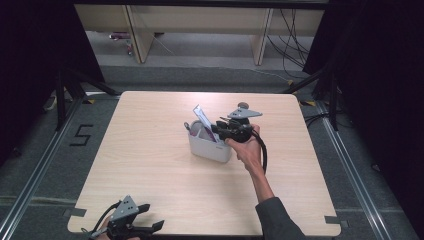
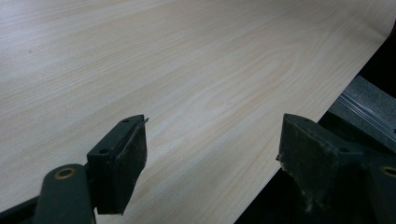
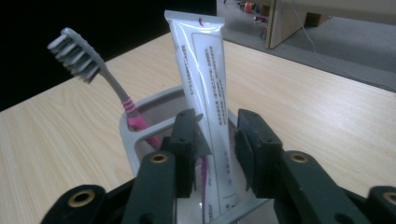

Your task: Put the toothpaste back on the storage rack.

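A white toothpaste tube (image 3: 208, 70) stands upright in a light grey holder (image 3: 156, 100) near the middle of the table. Beside it in the holder leans a grey toothbrush (image 3: 77, 49) with a pink grip. My right gripper (image 3: 218, 140) reaches in from the right, its jaws pressed against both edges of the tube. In the high view, the right gripper (image 1: 220, 129) sits over the holder (image 1: 210, 149), with the tube (image 1: 201, 116) sticking up at its left. My left gripper (image 1: 154, 215) rests at the table's front left edge, open and holding nothing (image 2: 212, 154).
The light wooden table (image 1: 150, 150) has bare surface around the holder. Its front edge (image 2: 280, 163) runs just under my left gripper, with dark floor beyond. Black curtains, metal stands and cables ring the table, and wooden furniture legs stand at the back.
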Available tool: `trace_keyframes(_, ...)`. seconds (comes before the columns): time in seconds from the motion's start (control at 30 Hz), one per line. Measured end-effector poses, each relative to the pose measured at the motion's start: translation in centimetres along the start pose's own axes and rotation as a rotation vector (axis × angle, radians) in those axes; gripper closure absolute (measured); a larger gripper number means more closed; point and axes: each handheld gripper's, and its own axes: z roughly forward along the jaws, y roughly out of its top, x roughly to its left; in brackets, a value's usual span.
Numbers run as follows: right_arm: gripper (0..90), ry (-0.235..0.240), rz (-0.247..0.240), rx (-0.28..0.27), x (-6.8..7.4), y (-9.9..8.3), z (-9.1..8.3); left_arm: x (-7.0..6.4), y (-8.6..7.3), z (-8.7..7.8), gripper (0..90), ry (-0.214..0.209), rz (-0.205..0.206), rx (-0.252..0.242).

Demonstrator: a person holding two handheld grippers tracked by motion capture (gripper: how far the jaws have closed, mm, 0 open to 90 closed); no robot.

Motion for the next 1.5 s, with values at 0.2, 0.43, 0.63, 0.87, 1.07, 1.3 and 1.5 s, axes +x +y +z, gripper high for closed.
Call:
trace_keyframes(0.2, 57.5, -0.002, 0.004, -0.034, -0.3, 0.2, -1.2, 0.0, 0.0, 0.0, 23.1, 0.001, -0.005, -0.002)
trace_keyframes(0.43, 46.9, 0.008, 0.042, -0.036, -0.1, 0.1, -3.0, 0.0, -0.1, 0.1, 23.2, 0.001, -0.006, -0.005)
trace_keyframes(0.63, 41.9, 0.005, 0.067, -0.044, -0.1, -0.3, -4.4, 0.0, -0.1, 0.2, 23.1, 0.002, -0.014, -0.009)
trace_keyframes(0.87, 37.2, -0.001, 0.070, -0.046, 0.3, -1.1, -5.9, 0.1, -0.1, 0.1, 23.1, 0.010, -0.006, 0.002)
trace_keyframes(1.07, 35.0, -0.001, 0.087, -0.046, 0.5, -1.4, -7.0, 0.1, -0.1, 0.1, 23.1, 0.007, -0.016, -0.015)
trace_keyframes(1.3, 33.6, 0.002, 0.095, -0.035, 0.9, -2.0, -8.4, 0.2, -0.2, -0.1, 23.1, 0.014, -0.025, -0.018)
trace_keyframes(1.5, 32.0, 0.005, 0.074, -0.024, 1.0, -2.9, -9.4, 0.3, -0.1, -0.2, 23.0, 0.018, -0.022, -0.007)
